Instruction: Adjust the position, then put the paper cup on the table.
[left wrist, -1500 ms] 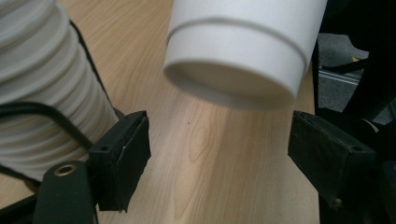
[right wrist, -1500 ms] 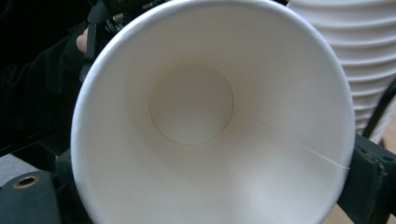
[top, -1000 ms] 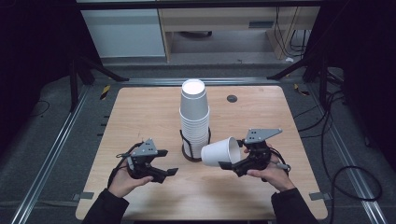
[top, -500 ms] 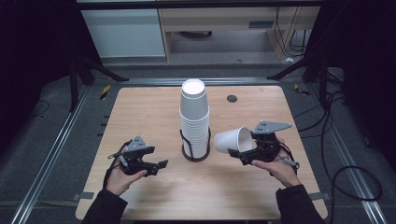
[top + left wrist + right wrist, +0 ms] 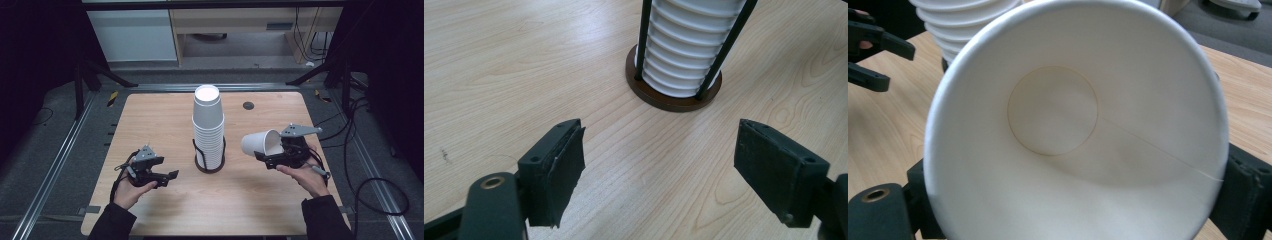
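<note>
A tall stack of white paper cups (image 5: pixel 208 120) stands upside down in a dark wire holder (image 5: pixel 209 167) at the table's middle. My right gripper (image 5: pixel 280 152), to the right of the stack, is shut on a single white paper cup (image 5: pixel 261 143). That cup lies on its side in the air with its mouth toward the gripper. In the right gripper view the cup's inside (image 5: pixel 1073 130) sits between the two jaws. My left gripper (image 5: pixel 167 177) rests low at the front left, open with nothing in it. Its pads (image 5: pixel 569 150) face the holder's base (image 5: pixel 674 97).
The wooden table (image 5: pixel 150 115) has a small dark round grommet (image 5: pixel 248 105) at the back right. Metal rails run along both sides, and cables trail on the floor at the right. A cabinet stands behind the table.
My right gripper has carried the cup up and to the right, away from the stack. My left gripper has drawn back a little to the left.
</note>
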Motion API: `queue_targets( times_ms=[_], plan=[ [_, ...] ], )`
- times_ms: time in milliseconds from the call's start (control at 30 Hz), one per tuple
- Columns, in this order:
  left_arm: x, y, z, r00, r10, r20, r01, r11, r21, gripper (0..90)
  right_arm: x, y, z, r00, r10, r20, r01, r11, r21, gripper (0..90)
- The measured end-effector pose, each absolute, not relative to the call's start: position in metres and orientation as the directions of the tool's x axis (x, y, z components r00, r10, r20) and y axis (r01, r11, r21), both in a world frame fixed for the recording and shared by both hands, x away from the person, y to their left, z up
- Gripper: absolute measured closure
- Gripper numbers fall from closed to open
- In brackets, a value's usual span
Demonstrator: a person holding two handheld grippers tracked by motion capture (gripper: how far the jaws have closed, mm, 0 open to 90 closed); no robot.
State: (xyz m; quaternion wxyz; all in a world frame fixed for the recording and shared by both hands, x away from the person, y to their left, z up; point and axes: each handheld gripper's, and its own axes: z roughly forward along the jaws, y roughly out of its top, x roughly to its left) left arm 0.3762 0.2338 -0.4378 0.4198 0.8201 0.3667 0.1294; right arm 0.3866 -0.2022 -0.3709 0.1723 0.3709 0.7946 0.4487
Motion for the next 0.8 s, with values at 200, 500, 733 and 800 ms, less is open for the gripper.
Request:
queue_targets(
  times_ms=[200,500,733,800],
  plan=[
    [0.379,0.241,-0.439,0.667,0.738,-0.104,0.514,-0.354,0.781,19.5,0.393,-0.205,-0.367,-0.633,0.773,0.035,0.454,0.335,0.826,9.0],
    [0.382,0.245,-0.441,0.639,0.764,-0.089,0.529,-0.352,0.773,19.2,0.404,-0.212,-0.359,-0.57,0.822,0.015,0.492,0.326,0.807,9.0],
    [0.383,0.248,-0.445,0.626,0.774,-0.092,0.546,-0.352,0.76,19.2,0.412,-0.217,-0.359,-0.528,0.849,0.009,0.538,0.326,0.778,9.0],
    [0.382,0.25,-0.444,0.622,0.778,-0.095,0.547,-0.344,0.763,19.2,0.414,-0.219,-0.36,-0.515,0.857,0.006,0.552,0.327,0.767,9.0]
  ],
)
